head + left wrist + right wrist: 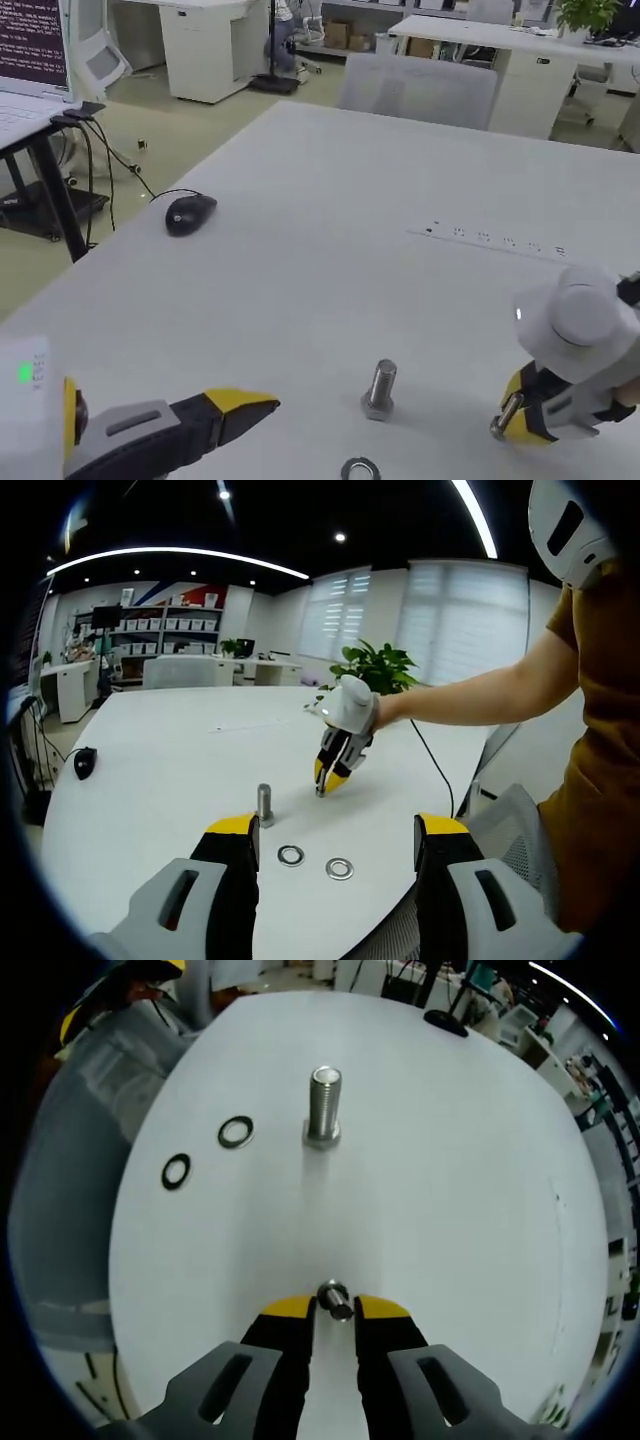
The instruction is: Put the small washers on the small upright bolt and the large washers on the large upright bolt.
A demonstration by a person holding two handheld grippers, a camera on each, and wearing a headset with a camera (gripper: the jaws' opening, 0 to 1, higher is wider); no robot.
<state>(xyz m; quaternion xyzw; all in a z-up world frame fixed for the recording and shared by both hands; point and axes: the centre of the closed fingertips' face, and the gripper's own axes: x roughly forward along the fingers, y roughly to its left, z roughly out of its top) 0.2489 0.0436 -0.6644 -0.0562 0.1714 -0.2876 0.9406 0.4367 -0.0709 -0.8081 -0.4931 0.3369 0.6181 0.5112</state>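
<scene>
- The small bolt (334,1296) sits clamped between the right gripper's (335,1308) jaws, low over the white table (300,260); whether it touches the top cannot be told.
- The large bolt (323,1106) stands upright on its head, well apart from the small one.
- Two washers (235,1131) (176,1171) lie flat near the large bolt, close together but not touching.
- The left gripper (337,826) hangs near the washers, jaws spread wide and holding nothing.
- A black mouse (190,213) rests farther off on the table.

Lines of text on the laptop screen (30,40) are too small to read.
</scene>
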